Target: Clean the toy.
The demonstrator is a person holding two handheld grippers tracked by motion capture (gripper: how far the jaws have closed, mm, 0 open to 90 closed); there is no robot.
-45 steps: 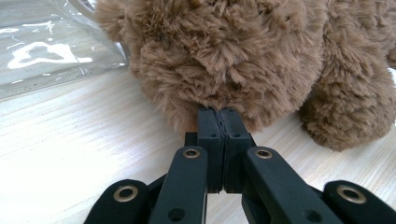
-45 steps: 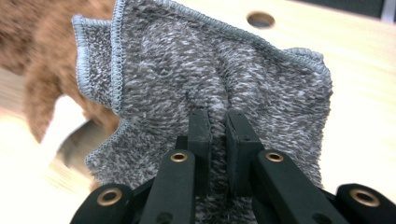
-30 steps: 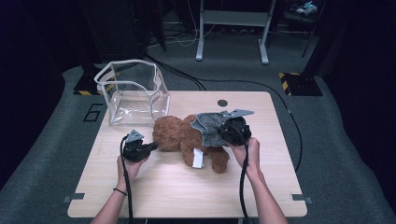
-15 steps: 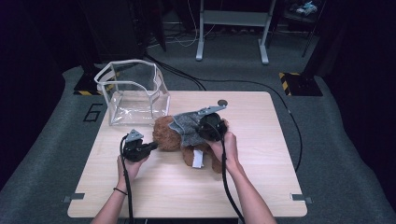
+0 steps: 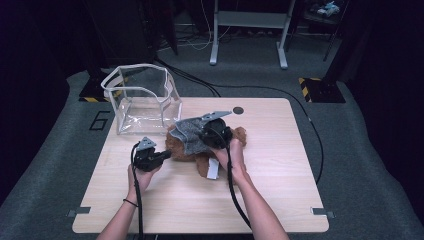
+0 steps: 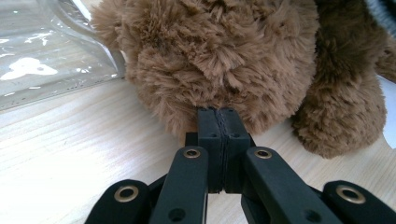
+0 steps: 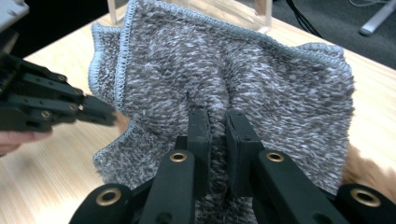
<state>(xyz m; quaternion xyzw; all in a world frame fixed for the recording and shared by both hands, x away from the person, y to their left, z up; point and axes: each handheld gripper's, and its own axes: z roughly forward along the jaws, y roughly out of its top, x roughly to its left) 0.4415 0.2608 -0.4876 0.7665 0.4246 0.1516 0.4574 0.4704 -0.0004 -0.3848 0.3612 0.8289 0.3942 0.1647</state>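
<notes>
the right gripper [image 7: 217, 121] pinches the grey cloth [image 7: 224, 70] over the teddy [image 5: 200, 150]; the left gripper [image 6: 223, 135] pinches its fur. a thin fold may slip free beside the clear bag [image 5: 142, 97].

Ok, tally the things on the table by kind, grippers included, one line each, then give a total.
Brown plush toy: 1
Grey knit cloth: 1
Clear plastic bag: 1
Hand-held grippers: 2, the left gripper shut on the toy's fur, the right gripper shut on the cloth
Total: 5
</notes>
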